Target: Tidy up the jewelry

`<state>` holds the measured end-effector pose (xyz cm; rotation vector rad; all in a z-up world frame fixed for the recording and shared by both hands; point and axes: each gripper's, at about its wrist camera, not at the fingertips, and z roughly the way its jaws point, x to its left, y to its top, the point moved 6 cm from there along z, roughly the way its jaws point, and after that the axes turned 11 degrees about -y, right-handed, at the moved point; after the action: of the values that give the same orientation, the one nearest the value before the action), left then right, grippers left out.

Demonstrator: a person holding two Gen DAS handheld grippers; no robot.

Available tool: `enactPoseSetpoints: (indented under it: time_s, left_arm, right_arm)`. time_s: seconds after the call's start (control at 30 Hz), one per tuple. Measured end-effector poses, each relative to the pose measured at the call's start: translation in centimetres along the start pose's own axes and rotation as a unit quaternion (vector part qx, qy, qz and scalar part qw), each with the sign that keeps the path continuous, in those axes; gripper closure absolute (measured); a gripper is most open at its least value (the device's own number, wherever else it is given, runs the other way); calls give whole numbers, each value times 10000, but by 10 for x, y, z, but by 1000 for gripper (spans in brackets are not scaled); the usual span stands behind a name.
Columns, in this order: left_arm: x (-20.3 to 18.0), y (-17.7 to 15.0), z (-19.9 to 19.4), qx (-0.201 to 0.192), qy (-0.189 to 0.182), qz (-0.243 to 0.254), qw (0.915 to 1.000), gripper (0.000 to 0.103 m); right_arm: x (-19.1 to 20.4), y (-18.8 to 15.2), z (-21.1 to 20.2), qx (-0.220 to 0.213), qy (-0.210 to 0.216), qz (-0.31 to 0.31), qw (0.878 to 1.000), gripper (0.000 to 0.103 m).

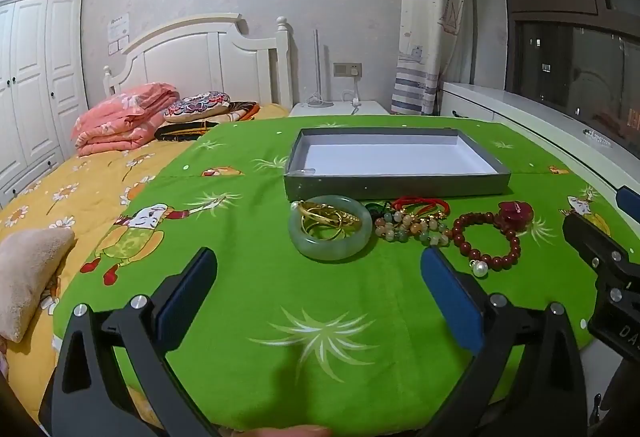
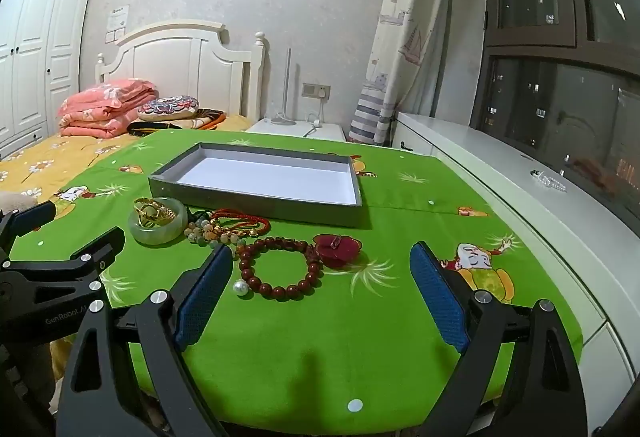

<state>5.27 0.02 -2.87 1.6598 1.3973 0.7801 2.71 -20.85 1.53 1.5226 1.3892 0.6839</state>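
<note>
Cloth: I saw a green printed cloth (image 1: 248, 277) spread over the work surface, with everything else lying on it.
Tray: a shallow grey tray (image 1: 396, 184) with a white floor sat toward the far side, nothing inside it.
Left gripper: my left gripper (image 1: 318, 271) hung over bare cloth with its blue pads spread wide, gripping nothing.
Right gripper: my right gripper (image 2: 322, 265) was equally wide apart, also holding nothing, with the red bracelet lying on the cloth between its tips.
Jade bangle: a pale green bangle (image 1: 330, 249) lay just in front of the tray, gold rings (image 1: 326, 219) piled in its middle.
Red bead bracelet: it (image 2: 280, 291) rested flat beside a dark red flower piece (image 2: 336, 247).
Mixed beads: a pastel strand (image 1: 412, 229) tangled with red cord (image 1: 420, 203) lay between bangle and bracelet.
</note>
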Motion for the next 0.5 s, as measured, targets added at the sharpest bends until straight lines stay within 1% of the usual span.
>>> enactPoseSetpoints:
  time_s: [0.5]
  left_arm:
    - [0, 0, 0, 22, -20, -37, 10000, 4]
  right_arm:
    - [3, 2, -1, -6, 7, -1, 10000, 18]
